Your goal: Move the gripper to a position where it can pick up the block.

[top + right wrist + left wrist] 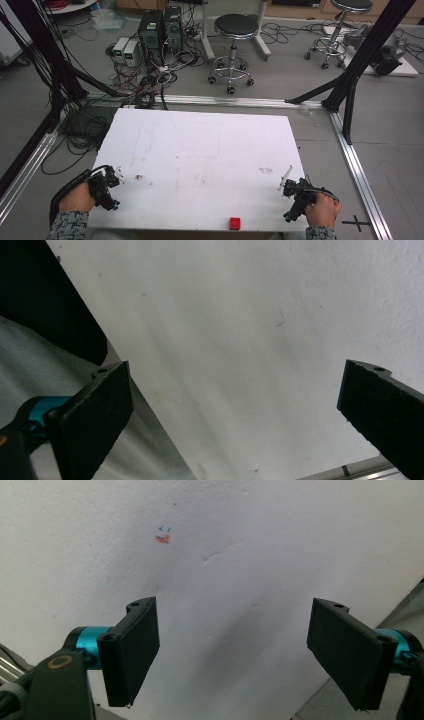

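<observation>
White foam board covers the flat rectangular desk (200, 160) that we see from the high view, its surface scuffed with faint brown marks. Near the front edge, right of centre, sits a small red rectangular block (234, 223), well apart from both hands. At the desk's left edge we see the left gripper (111, 185) held in the left hand (77, 199), a black cable looping back from it over the patterned sleeve. At the right front corner the right hand (322, 209) holds the right gripper (290, 192), with a thin white stick (285, 177) lying just beside its tip on the board. Beyond the desk we make out a grey floor with tangled black cables (85, 130), two dark computer towers (160, 27) and two round black stools on wheeled chrome bases (235, 30).

From the left gripper view, we see the two black fingers (132, 650) spread wide apart with nothing between them, hanging over the white board. A small orange smudge with blue flecks (163, 538) marks the board ahead of them.

From the right gripper view, the black fingers (95, 415) likewise stand wide apart and hold nothing. Under them the white board runs diagonally, and its edge drops to grey floor at the lower left.
</observation>
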The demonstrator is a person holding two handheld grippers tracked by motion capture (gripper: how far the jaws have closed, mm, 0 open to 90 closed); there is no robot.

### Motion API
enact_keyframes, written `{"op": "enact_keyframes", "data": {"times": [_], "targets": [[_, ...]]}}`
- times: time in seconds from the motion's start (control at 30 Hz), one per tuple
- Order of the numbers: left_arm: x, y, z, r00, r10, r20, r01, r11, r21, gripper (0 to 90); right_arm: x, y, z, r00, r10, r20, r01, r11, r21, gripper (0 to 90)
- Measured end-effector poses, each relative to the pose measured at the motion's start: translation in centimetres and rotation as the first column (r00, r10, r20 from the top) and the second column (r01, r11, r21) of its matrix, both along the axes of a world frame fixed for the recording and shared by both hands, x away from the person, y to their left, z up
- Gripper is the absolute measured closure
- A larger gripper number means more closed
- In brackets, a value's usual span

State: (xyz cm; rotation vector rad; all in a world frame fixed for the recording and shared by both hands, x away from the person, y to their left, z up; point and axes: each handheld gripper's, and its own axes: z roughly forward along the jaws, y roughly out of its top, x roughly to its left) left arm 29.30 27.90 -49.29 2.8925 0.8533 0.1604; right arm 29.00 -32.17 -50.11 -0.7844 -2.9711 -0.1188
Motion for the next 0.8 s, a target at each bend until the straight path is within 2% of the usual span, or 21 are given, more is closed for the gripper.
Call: {"op": "enact_keyframes", "data": {"times": [0.47, 0.8], "targets": [[0.13, -0.17, -0.11, 0.9998, -0.002, -0.019, 0.002, 1.0, 0.003, 21.3, 0.08, -0.07, 0.1, 1.0, 0.002, -0.006, -0.002, 1.0, -0.002, 0.8], [0.1, -0.14, -0.24, 0.9998, 0.001, -0.018, -0.001, 1.0, 0.004, 21.4, 0.23, -0.17, 0.26, 1.0, 0.007, -0.003, -0.007, 1.0, -0.003, 0.8]]}}
